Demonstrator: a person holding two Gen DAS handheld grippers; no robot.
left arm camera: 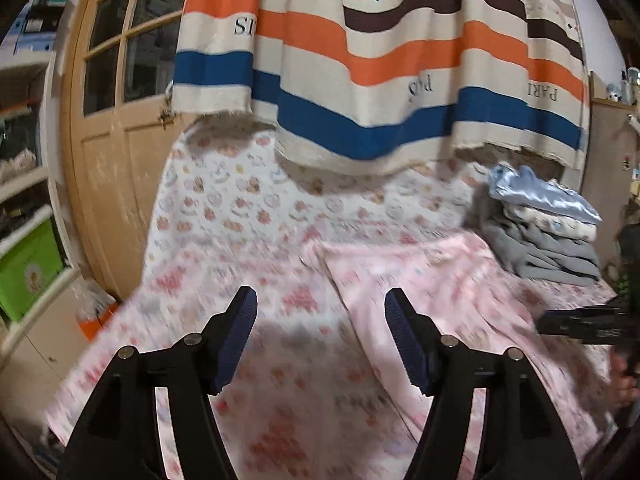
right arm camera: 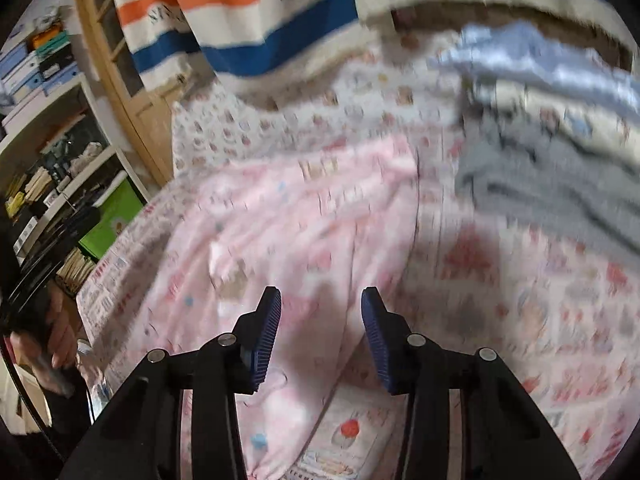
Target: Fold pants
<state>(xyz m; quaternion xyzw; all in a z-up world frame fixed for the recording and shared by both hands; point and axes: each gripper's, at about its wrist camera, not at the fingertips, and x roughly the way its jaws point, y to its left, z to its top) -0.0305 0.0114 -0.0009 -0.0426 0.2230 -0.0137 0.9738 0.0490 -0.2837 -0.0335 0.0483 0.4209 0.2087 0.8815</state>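
Note:
Pale pink printed pants (left arm camera: 432, 280) lie spread on a bed with a pink-patterned sheet (left arm camera: 224, 216); they also show in the right wrist view (right arm camera: 280, 224). My left gripper (left arm camera: 320, 304) is open and empty, above the sheet just left of the pants. My right gripper (right arm camera: 320, 304) is open and empty, hovering over the pants' near part. The right gripper's black body (left arm camera: 588, 320) shows at the right edge of the left wrist view. Both views are motion-blurred.
A stack of folded clothes (left arm camera: 548, 224), grey below and shiny blue on top, sits at the bed's right (right arm camera: 552, 128). A striped curtain (left arm camera: 380, 60) hangs behind. A wooden door (left arm camera: 112, 128) and shelves with a green box (left arm camera: 28, 268) stand left.

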